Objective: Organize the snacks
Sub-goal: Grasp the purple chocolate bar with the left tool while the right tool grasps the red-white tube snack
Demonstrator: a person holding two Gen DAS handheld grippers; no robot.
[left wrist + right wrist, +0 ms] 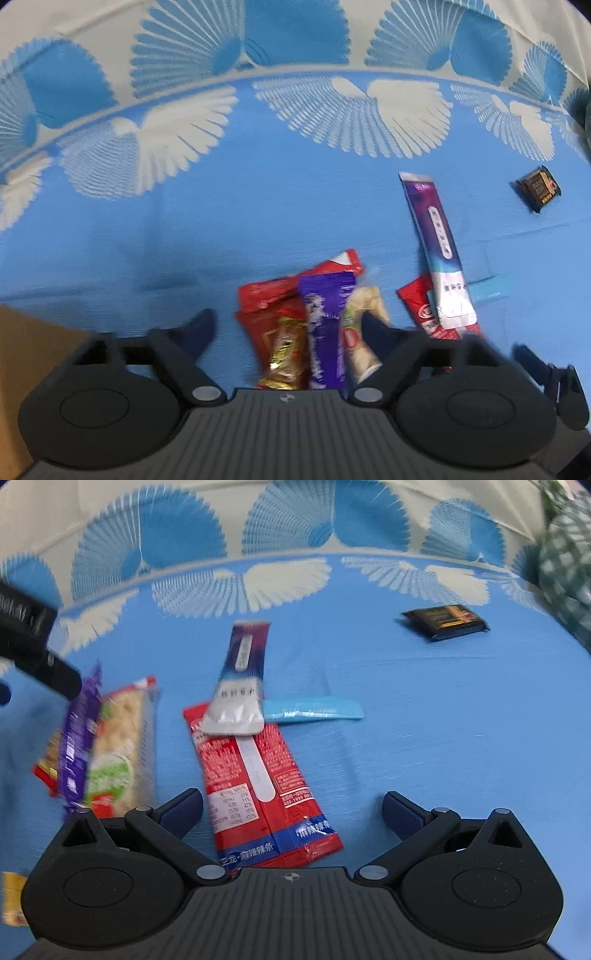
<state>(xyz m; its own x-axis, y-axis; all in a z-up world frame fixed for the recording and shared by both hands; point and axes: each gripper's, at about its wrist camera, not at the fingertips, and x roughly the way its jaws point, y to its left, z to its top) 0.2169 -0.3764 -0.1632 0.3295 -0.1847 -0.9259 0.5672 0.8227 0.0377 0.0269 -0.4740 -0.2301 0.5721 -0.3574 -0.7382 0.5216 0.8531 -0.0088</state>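
Both sets of jaws gape wide and hold nothing: the right gripper (291, 812) hovers with the red spicy-strip packet (258, 786) low in the centre of its frame, and the left gripper (284, 332) sits over a bunched pile of wrappers (314, 328) at lower centre. To take the red packet cleanly, I'd straddle its narrow width, clear of the purple-and-white sachet (242, 679) overlapping its top end, then close gently since the foil looks slippery.

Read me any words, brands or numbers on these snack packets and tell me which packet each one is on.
"麻辣辣条": blue band at the near end of the red packet.
Red packet's nutrition table and fine print: too small.
Purple-and-white long packet: Chinese text, blurred.
Black packet: orange print, unreadable.
Purple packet, cracker packet: blurred.
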